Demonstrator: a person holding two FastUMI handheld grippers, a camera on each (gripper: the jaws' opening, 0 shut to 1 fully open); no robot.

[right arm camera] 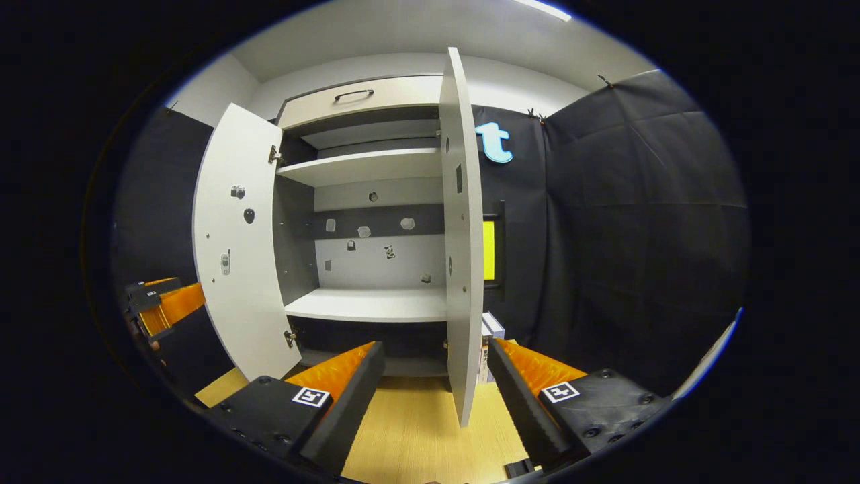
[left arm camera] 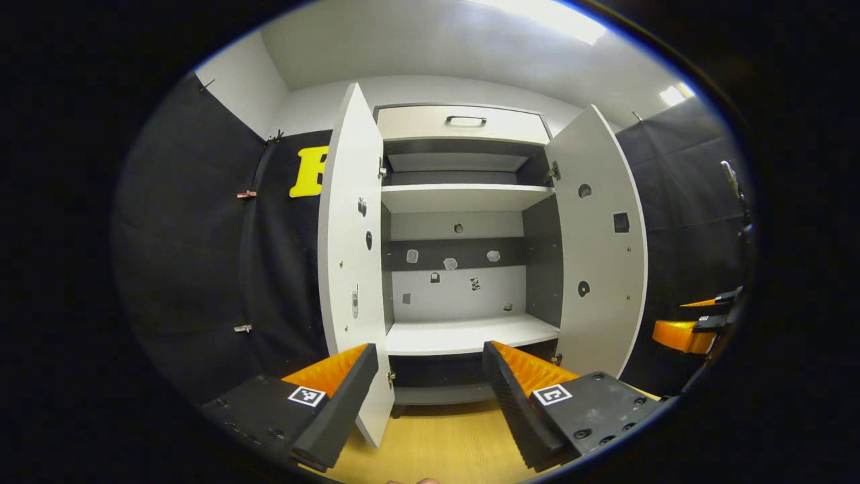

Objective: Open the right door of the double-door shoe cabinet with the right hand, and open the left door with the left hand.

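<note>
Left gripper view: the cabinet (left arm camera: 463, 269) is seen with left door (left arm camera: 349, 269) and right door (left arm camera: 601, 249) swung open. Both hand-held grippers, left (left arm camera: 426, 396) and right (right arm camera: 437, 396), are held open, empty.

the left tongs (left arm camera: 426, 396) are wide open, with nothing between their two fingers. the right tongs (right arm camera: 433, 396) are wide open too and hold nothing. each pair points straight ahead. the right tongs also show far off at the right edge of the left gripper view (left arm camera: 699, 323), held level.
</note>
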